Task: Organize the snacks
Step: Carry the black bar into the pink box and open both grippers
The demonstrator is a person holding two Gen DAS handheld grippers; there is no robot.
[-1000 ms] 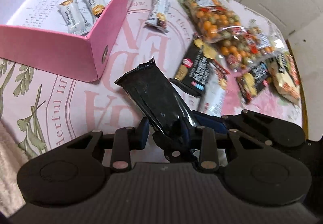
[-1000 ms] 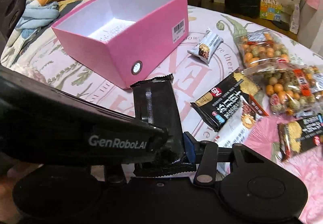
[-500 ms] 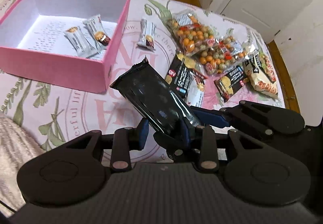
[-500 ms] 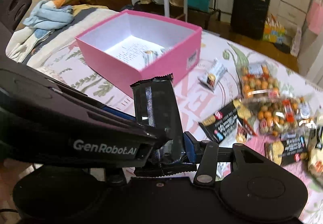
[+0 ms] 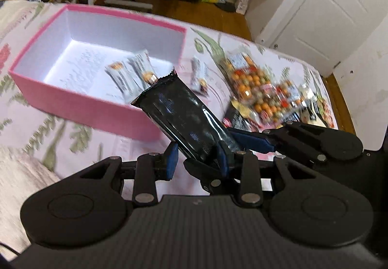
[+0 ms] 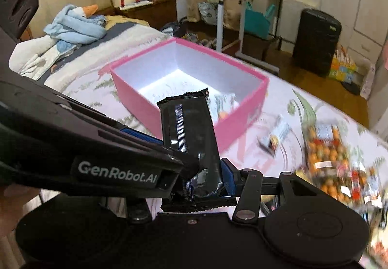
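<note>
A black foil snack bar (image 5: 184,118) stands tilted between the fingers of both grippers, above the table; it also shows in the right wrist view (image 6: 191,138). My left gripper (image 5: 197,159) is shut on its lower end. My right gripper (image 6: 206,181) is shut on the same bar, and its arm crosses the left wrist view (image 5: 303,138). The open pink box (image 5: 72,101) lies ahead, holding two white snack bars (image 5: 132,72). The box also shows in the right wrist view (image 6: 242,108).
A third white bar (image 5: 200,74) lies on the floral tablecloth right of the box. Bags of orange and green nuts (image 5: 257,89) and dark packets (image 5: 232,116) lie at the right. A bed with a blue plush toy (image 6: 75,23) lies beyond the table.
Both grippers have risen with the black bar and moved toward the pink box. The box interior now shows more from above.
</note>
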